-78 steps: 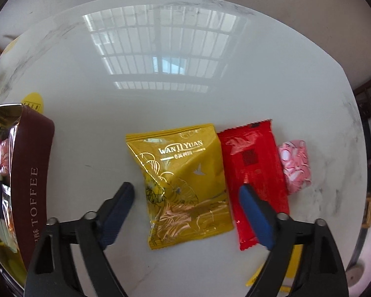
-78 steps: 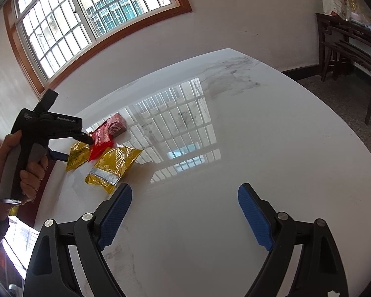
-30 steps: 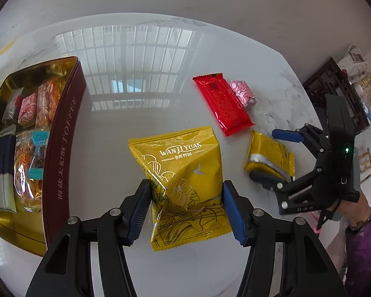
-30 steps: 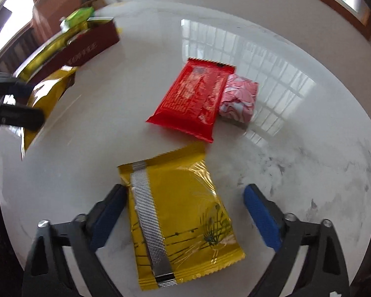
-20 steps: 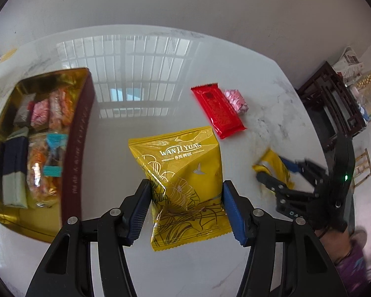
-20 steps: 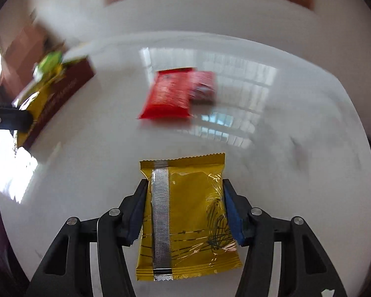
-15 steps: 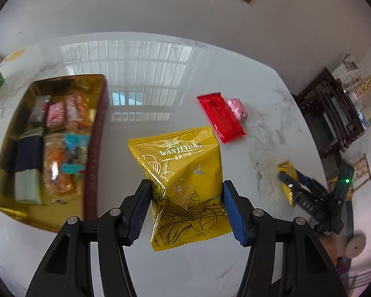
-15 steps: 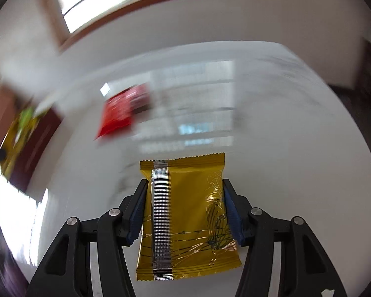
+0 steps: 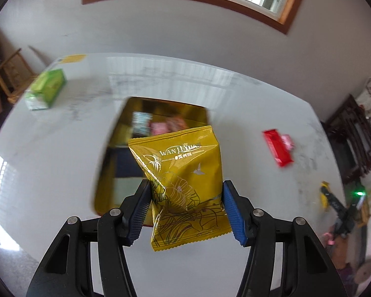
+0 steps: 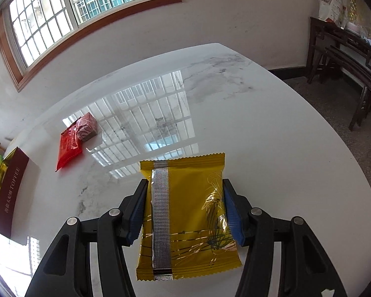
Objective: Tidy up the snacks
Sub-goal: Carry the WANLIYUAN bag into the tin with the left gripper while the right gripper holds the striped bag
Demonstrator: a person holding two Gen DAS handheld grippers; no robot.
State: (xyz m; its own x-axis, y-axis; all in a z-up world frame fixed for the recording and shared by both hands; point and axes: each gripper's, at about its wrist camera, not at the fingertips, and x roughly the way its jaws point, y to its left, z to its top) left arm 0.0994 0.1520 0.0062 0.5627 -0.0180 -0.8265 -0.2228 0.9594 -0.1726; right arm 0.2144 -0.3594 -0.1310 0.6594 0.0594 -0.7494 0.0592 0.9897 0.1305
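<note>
My left gripper (image 9: pixel 186 206) is shut on a gold WANLIYUAN snack packet (image 9: pixel 183 180) and holds it in the air above the open gold toffee tin (image 9: pixel 104 173), which has several wrapped snacks inside. My right gripper (image 10: pixel 185 208) is shut on a second yellow packet (image 10: pixel 185 215), seam side up, raised above the white marble table (image 10: pixel 259 133). A red packet (image 10: pixel 69 148) and a pink wrapped candy (image 10: pixel 86 127) lie together on the table; they also show in the left wrist view, the red packet (image 9: pixel 277 148) at the right.
A green box (image 9: pixel 47 89) lies at the table's far left edge. The toffee tin's maroon side (image 10: pixel 8 193) shows at the left in the right wrist view. Dark wooden furniture (image 10: pixel 346 47) stands by the wall on the right.
Both grippers closed on their yellow packets and lifted them off the table. The left one has swung with its packet over the tin.
</note>
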